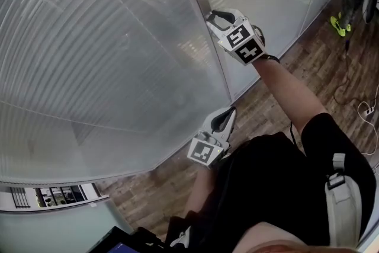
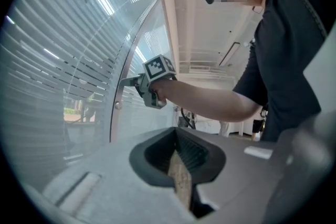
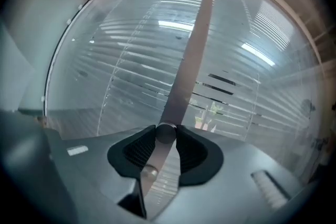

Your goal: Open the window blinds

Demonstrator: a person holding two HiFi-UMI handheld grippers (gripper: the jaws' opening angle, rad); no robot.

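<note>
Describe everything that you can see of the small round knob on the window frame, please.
The knob is a small round piece, dull grey like metal or plastic, with a smooth-looking face. It sits on the narrow upright frame strip, with slatted blinds on both sides of it. The right tool is closed on it. Its dark ribbed pads press the knob's left and right sides, so only the front shows. Its stem and any mark on it cannot be made out.

Two grippers point(image 1: 233, 110) point(image 1: 209, 16) — one knob point(image 3: 166, 132)
</note>
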